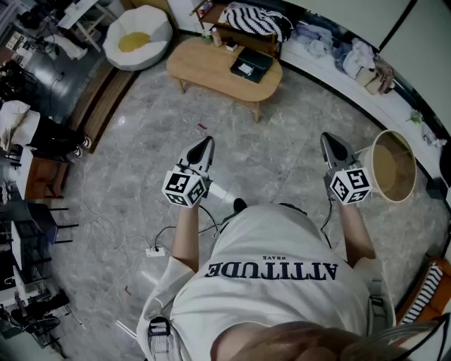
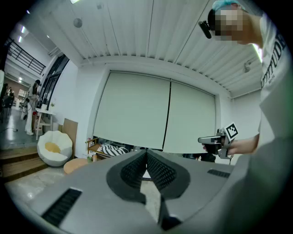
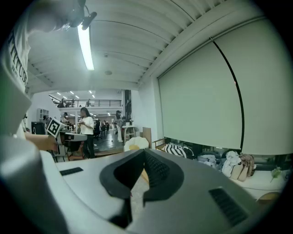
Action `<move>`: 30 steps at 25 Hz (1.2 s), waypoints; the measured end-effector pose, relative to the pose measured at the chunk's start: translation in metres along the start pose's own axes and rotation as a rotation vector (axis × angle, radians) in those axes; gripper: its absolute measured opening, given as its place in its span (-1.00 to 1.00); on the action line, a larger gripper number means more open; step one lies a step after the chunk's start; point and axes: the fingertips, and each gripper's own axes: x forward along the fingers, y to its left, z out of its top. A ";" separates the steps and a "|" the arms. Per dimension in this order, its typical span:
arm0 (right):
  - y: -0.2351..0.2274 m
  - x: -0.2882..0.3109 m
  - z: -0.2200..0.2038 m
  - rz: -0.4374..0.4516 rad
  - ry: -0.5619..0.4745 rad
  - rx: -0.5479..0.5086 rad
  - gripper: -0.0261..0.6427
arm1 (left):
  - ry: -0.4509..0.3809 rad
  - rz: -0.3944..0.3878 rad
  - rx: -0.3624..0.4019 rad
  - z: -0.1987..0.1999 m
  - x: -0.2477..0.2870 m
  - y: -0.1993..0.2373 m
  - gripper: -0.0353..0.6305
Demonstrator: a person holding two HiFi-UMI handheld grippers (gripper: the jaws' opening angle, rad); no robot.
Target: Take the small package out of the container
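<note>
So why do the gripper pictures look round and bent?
Left gripper view: wide lens curves the ceiling, corners go black. Right gripper view: same curving, strip light glares. Head view: bent at the edges too, evenly lit, sharp.

Left gripper [image 1: 207, 142], right gripper [image 1: 328, 139] held over grey floor [image 1: 282, 120], wooden table [image 1: 208, 67] ahead

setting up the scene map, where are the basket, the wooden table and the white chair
basket [image 1: 391, 166]: head view, tan inside
table [image 1: 211, 67]: head view, bare top
chair [image 1: 151, 21]: head view, white back
</note>
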 end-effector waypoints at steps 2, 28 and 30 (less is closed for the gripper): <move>0.002 0.001 0.000 0.002 -0.001 -0.001 -0.86 | -0.001 0.000 0.001 0.000 -0.002 0.001 -0.83; 0.036 0.023 0.002 -0.031 0.002 0.029 -0.86 | 0.004 -0.018 -0.003 -0.001 -0.022 0.042 -0.83; 0.042 0.026 0.002 -0.036 0.005 0.031 -0.86 | 0.009 -0.021 -0.004 -0.002 -0.026 0.048 -0.83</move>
